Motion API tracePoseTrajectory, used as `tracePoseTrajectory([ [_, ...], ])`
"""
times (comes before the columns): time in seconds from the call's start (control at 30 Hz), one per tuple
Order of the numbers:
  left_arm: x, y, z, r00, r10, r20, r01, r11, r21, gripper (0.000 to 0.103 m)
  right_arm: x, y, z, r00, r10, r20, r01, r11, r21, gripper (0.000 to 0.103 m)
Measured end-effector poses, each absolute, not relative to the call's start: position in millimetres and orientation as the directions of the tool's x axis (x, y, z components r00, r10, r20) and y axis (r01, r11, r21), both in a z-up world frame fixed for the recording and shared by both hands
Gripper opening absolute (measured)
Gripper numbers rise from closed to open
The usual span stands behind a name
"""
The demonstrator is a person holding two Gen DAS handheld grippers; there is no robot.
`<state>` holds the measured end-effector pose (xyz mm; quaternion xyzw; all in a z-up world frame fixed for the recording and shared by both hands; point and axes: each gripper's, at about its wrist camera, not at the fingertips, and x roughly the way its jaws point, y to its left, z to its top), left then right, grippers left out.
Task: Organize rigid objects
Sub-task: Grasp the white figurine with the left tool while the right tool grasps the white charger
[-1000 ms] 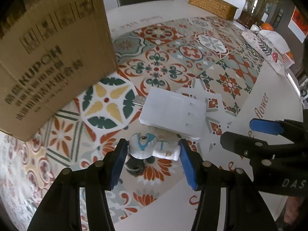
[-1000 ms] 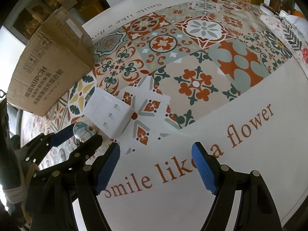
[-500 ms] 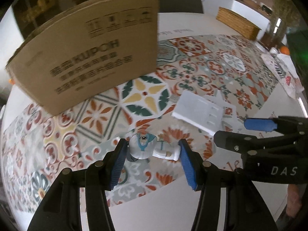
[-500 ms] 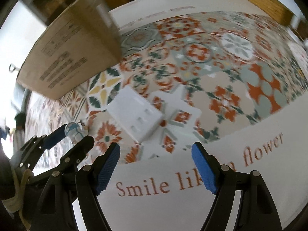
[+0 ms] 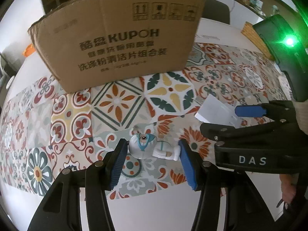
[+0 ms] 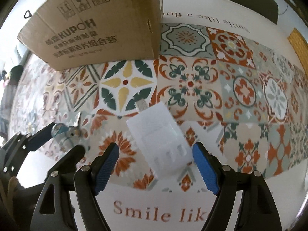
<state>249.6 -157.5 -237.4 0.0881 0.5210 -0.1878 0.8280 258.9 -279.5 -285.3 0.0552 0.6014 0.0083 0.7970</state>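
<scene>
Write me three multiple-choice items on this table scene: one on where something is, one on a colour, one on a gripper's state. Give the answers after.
1. Where does the cardboard box stand?
A. At the far side of the patterned tablecloth, beyond the toy
B. Between the right gripper's fingers
C. On top of the white plastic case

2. What colour are the gripper pads?
A. Red
B. Blue
C. Yellow

3. What is the left gripper doing?
A. Hanging open with nothing between its fingers
B. Clamping the white plastic case
C. Holding the small toy figure between its pads

Answers:
1 A: the box sits farther back on the cloth.
2 B: all pads in view are blue.
3 C: both pads press on the toy's ends, while the white plastic case lies before the open right gripper.
</scene>
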Motion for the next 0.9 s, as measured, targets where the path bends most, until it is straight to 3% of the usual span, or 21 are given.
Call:
tracePoseTrajectory([
  [0.2,252.9,-152.8,-242.9,0.38,-0.209,-0.901,0.376,0.925,-0.055,0.054,273.3,-271.9,-298.7,0.261,0.085,-0.962,0.034,0.995,0.097,0.078],
  [0.27,253.1,-152.1,-242.7,0.384,-0.205,-0.9,0.368,0.928,-0.055,0.054,273.5,-271.8,-300.5,0.265,0.093,-0.96,0.039,0.993,0.107,0.071],
  [0.33,252.8,-151.6,-240.1,0.386,-0.21,-0.898,0.37,0.927,-0.058,0.054,272.7,-268.5,-300.7,0.277,0.07,-0.958,0.042,0.995,0.085,0.055],
  [0.53,251.8,-147.1,-224.6,0.412,-0.219,-0.885,0.372,0.926,-0.056,0.054,249.1,-276.2,-290.1,0.314,0.105,-0.944,0.069,0.989,0.133,0.052],
  [0.9,243.6,-127.1,-174.1,0.484,-0.258,-0.836,0.371,0.926,-0.071,0.054,214.4,-273.7,-217.7,0.466,0.089,-0.88,0.103,0.983,0.154,0.052],
])
